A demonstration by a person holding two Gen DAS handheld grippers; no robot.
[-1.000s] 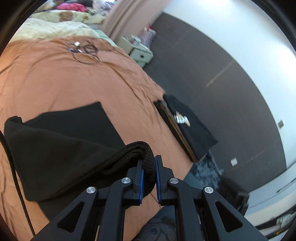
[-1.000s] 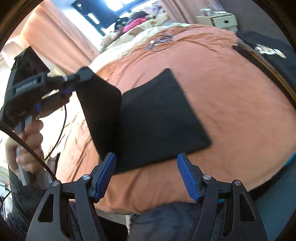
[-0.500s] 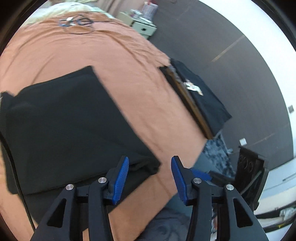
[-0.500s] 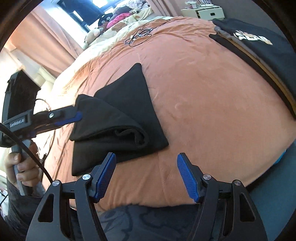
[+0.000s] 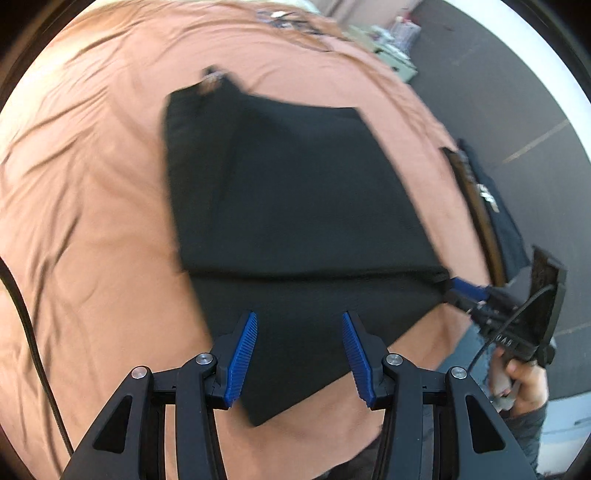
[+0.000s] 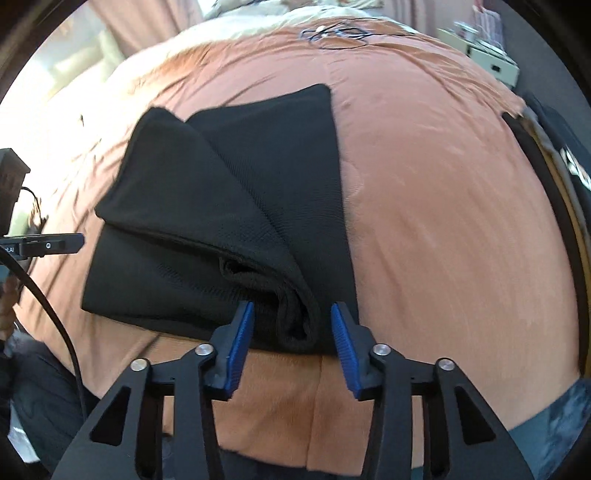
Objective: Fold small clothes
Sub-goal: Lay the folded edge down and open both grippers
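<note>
A black garment (image 5: 303, 206) lies folded over on the orange bed cover (image 5: 92, 221). My left gripper (image 5: 299, 321) hangs open just above its near edge, with flat cloth below the gap and nothing pinched. In the right wrist view the garment (image 6: 229, 206) shows a thick rolled fold at its near end. My right gripper (image 6: 291, 310) straddles that fold and its jaws are closing, with the pads not visibly pressing on the cloth. The left wrist view shows the right gripper (image 5: 465, 291) at the garment's right corner.
A stack of folded dark clothes (image 6: 565, 166) lies along the bed's right edge. A tangle of cables (image 6: 340, 35) sits far back on the cover, with a pale nightstand (image 6: 487, 55) beyond. A person's hand (image 5: 524, 384) holds the right gripper's handle.
My left gripper let go of the garment's lifted edge, opened, and came down over the flat cloth. The top layer now lies folded over. My right gripper moved onto the near fold and narrowed.
</note>
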